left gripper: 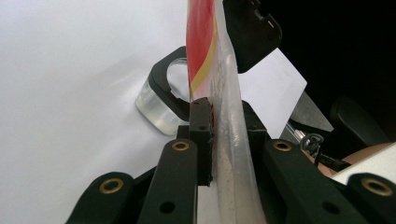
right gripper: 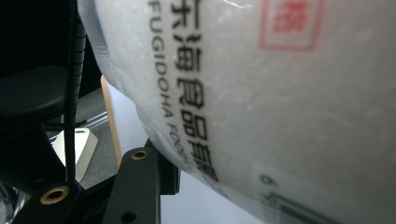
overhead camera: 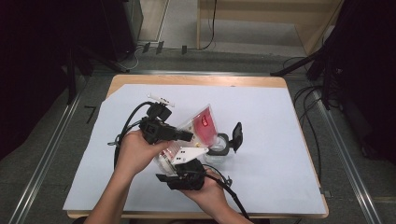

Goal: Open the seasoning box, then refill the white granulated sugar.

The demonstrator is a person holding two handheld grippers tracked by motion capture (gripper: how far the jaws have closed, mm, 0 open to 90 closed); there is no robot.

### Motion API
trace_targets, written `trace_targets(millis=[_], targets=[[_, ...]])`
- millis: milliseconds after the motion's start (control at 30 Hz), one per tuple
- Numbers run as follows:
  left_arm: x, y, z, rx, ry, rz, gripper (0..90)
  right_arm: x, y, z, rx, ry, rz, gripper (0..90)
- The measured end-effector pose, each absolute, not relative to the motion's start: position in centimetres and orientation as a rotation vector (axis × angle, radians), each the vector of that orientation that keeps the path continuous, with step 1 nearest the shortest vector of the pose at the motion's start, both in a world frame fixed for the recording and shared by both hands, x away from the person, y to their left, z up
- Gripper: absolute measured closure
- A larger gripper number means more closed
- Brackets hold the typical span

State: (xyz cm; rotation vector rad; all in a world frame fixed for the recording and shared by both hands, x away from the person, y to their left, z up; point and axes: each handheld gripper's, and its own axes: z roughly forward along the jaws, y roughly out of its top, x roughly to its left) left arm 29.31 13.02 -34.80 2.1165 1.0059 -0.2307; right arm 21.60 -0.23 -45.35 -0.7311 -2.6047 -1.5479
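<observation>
A clear bag (overhead camera: 204, 125) of white grains with a red label is held tilted above the table. Its upper end leans over a clear jar (overhead camera: 217, 149) with a black rim, whose black flip lid (overhead camera: 237, 135) stands open. My left gripper (overhead camera: 188, 136) is shut on the bag's side edge (left gripper: 229, 121), and the jar (left gripper: 156, 105) lies just beyond its jaws. My right gripper (overhead camera: 179, 164) holds the bag's lower end from below. In the right gripper view the printed bag (right gripper: 280, 93) presses against one black finger (right gripper: 140, 184); the other finger is hidden.
A large white sheet (overhead camera: 271, 140) covers the wooden table (overhead camera: 196, 80). A small white stick-like object (overhead camera: 161, 99) lies near the back left. Cables trail from both grippers. Floor rails and dark stands surround the table.
</observation>
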Motion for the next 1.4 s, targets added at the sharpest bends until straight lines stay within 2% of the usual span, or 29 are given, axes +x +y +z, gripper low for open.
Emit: trace_targets(millis=[867, 1400], targets=[[29.5, 12.0, -34.9, 2.099, 0.959, -0.163, 77.0, 21.9, -0.6, -44.7, -0.799, -2.523, -1.538, 61.3], [30.2, 12.1, -35.0, 2.083, 0.98, -0.218, 78.0, 22.0, -0.4, -44.4, -0.798, -2.542, -1.519, 60.9]])
